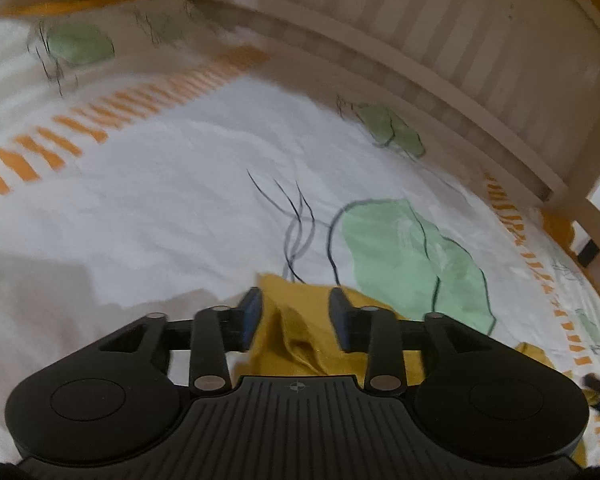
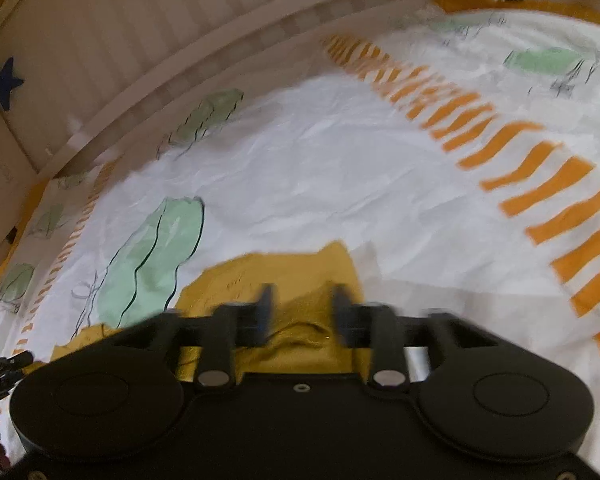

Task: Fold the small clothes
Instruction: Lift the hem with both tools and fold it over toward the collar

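Observation:
A mustard-yellow small garment (image 1: 300, 336) lies crumpled on the bed sheet, right under both grippers. In the left wrist view my left gripper (image 1: 295, 314) stands open. Its blue-padded fingers (image 1: 252, 312) straddle a raised fold of the cloth with a gap on each side. In the right wrist view the same garment (image 2: 280, 276) spreads forward and to the left. My right gripper (image 2: 303, 310) is open over it and its pads stand apart from the fabric. This view is blurred. The near part of the garment is hidden under the gripper bodies.
The bed sheet (image 1: 172, 200) is white with green leaf prints (image 1: 412, 264) and bands of orange dashes (image 2: 540, 168). A slatted wooden bed rail (image 1: 460, 52) runs along the far side. A blue star (image 2: 3, 82) hangs on the rail at the left.

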Demonstrator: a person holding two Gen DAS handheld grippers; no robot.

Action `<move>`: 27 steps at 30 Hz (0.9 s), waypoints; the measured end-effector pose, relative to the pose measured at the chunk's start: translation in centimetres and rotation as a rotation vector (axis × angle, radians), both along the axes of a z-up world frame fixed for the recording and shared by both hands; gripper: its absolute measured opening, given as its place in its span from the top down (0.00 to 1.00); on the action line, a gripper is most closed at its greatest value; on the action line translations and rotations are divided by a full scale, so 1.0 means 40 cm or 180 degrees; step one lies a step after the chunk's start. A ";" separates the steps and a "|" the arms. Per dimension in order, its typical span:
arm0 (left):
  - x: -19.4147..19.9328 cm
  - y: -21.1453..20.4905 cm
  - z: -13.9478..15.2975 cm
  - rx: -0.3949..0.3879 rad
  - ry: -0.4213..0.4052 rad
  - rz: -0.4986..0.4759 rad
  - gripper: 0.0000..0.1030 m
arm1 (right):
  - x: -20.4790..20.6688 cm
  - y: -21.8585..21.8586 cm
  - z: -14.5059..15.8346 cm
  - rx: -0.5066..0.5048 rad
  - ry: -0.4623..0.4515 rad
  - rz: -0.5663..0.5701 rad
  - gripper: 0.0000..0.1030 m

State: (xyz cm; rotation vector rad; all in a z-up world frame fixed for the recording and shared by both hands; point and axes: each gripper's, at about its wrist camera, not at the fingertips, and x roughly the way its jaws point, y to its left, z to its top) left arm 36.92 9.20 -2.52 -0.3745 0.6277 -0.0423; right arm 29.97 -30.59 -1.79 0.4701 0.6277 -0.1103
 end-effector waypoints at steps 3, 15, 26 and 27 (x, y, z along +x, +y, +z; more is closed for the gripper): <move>-0.023 -0.006 0.032 0.0183 -0.0131 0.0001 0.55 | -0.019 -0.001 0.029 -0.0163 -0.0167 -0.0006 0.24; -0.059 -0.182 0.041 0.0770 0.0031 -0.1317 0.52 | -0.049 0.180 0.066 -0.1129 -0.0147 0.0836 0.25; -0.040 -0.199 -0.054 0.0805 0.0359 -0.1514 0.52 | -0.043 0.282 -0.009 -0.1296 0.0175 0.1546 0.26; -0.029 -0.192 -0.054 0.0762 0.0355 -0.1403 0.52 | -0.036 0.282 -0.019 -0.1332 0.0229 0.1519 0.26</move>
